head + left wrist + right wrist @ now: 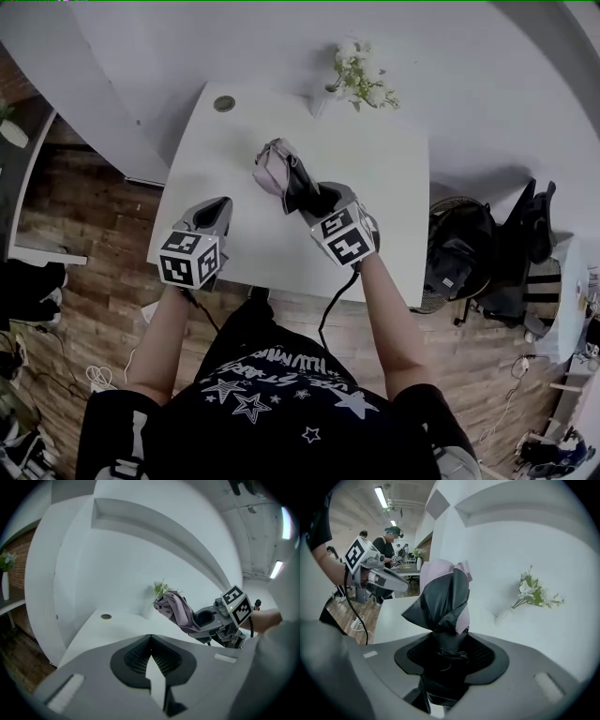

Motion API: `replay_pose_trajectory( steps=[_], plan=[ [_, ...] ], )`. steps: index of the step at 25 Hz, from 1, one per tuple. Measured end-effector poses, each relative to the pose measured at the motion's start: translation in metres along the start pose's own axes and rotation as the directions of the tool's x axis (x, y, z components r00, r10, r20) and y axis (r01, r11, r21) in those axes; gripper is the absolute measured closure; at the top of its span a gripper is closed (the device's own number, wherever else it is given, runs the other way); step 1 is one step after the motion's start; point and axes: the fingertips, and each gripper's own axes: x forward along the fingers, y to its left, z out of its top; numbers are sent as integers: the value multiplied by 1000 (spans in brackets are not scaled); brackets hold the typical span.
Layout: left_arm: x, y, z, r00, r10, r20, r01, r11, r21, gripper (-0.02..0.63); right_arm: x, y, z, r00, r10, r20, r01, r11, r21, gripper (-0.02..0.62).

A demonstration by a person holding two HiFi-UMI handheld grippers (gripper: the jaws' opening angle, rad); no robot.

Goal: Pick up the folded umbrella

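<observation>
The folded umbrella [279,172], pink-lilac outside with black folds, hangs above the white table [234,141], held by its black end. My right gripper [314,199] is shut on it. In the right gripper view the umbrella [443,597] stands up out of the jaws of the right gripper [447,641]. My left gripper [217,211] hovers over the table's front left, jaws together and nothing in them. In the left gripper view its tips [150,638] meet, and the umbrella [180,611] and the right gripper [211,620] show to the right.
A small vase of white flowers [356,84] stands at the table's far edge against the white wall. A round cable port [223,103] sits at the far left corner. A chair with dark bags [469,248] is right of the table. People [389,538] stand at distant tables.
</observation>
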Motion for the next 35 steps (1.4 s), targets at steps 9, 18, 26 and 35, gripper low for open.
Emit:
replay_pose_trajectory(
  steps=[9, 18, 26, 35],
  plan=[
    [-45, -47, -5, 998, -33, 50, 30, 998, 47, 603, -68, 30, -11, 990, -99, 103, 85, 988, 126, 365],
    [-98, -100, -40, 997, -51, 64, 46, 996, 74, 603, -142, 67, -45, 968, -173, 180, 125, 960, 251, 365],
    [-144, -147, -85, 998, -53, 46, 49, 995, 90, 603, -198, 104, -91, 957, -205, 204, 132, 937, 322, 364],
    [-175, -185, -102, 996, -71, 59, 64, 992, 107, 603, -238, 125, -119, 938, -242, 248, 130, 910, 394, 365]
  ],
)
